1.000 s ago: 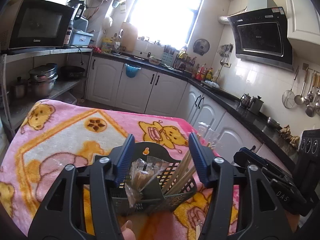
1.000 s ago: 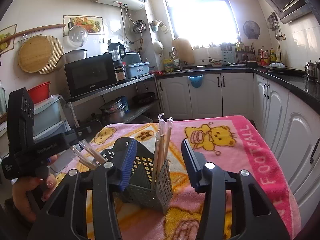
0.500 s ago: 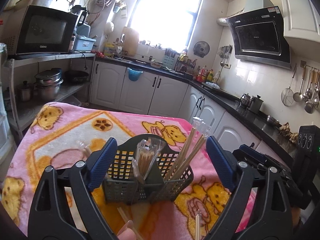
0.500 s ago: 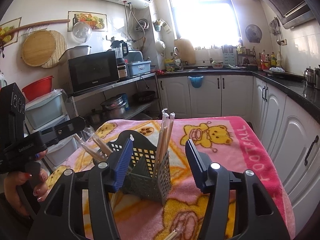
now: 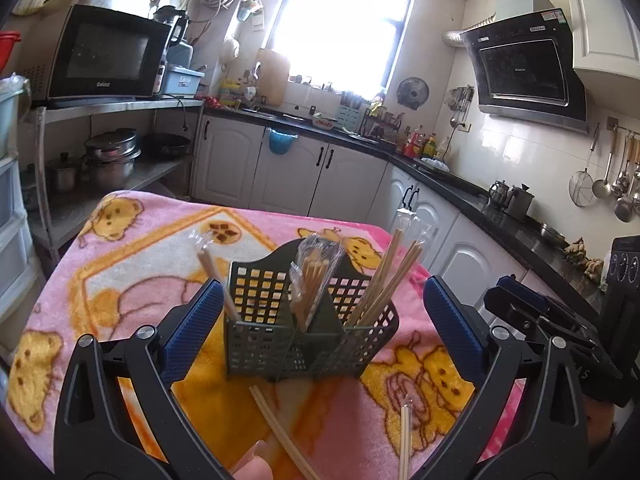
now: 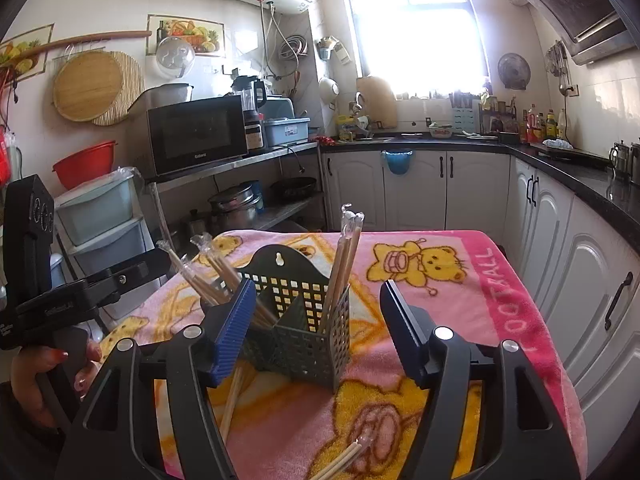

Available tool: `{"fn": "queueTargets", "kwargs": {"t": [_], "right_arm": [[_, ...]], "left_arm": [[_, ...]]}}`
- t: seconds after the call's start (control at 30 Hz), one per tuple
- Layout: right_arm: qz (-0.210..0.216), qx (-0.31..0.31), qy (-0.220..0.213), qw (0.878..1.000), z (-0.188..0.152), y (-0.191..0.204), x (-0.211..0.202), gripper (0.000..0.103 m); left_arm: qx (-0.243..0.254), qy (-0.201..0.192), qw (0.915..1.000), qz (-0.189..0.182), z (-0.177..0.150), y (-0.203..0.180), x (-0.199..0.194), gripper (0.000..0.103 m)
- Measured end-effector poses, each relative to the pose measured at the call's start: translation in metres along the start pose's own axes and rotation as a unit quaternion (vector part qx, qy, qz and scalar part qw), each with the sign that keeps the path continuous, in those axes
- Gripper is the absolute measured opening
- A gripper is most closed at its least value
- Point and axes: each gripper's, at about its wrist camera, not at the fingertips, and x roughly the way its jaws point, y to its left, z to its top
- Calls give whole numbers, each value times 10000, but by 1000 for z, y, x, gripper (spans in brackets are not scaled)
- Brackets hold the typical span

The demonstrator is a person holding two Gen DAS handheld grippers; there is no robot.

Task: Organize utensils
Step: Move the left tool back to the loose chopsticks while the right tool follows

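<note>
The dark grey utensil caddy [image 5: 304,328] stands upright on the pink bear-print blanket [image 5: 132,264] that covers the table, its perforated walls split into compartments. Wrapped wooden chopsticks [image 5: 386,276] lean out of the right compartment in the left wrist view, another wrapped bundle [image 5: 314,276] stands in the middle one, and a single stick [image 5: 218,280] slants out at the left. Loose chopsticks [image 5: 280,428] lie flat on the blanket in front of the caddy.

The left gripper [image 5: 318,320] has its blue pads spread wide to either side of the caddy, clear of its walls and holding nothing; its jaws have just been opening. A second ago those pads sat close in against the caddy's sides. The right gripper [image 6: 316,324] also stands apart with the caddy [image 6: 304,332] between its pads, neither pad pressing on it; its jaws have likewise just been opening from a narrower gap. In both views the caddy now sits farther from the camera than before.
</note>
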Motion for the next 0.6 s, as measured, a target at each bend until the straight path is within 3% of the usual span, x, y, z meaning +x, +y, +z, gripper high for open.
{"fn": "queueTargets", "kwargs": {"t": [0.6], "right_arm": [[9,-30,430,9991,-31,4,-1,64]], "left_arm": [[-175,305,9992,186,-28,15,-3,92]]}}
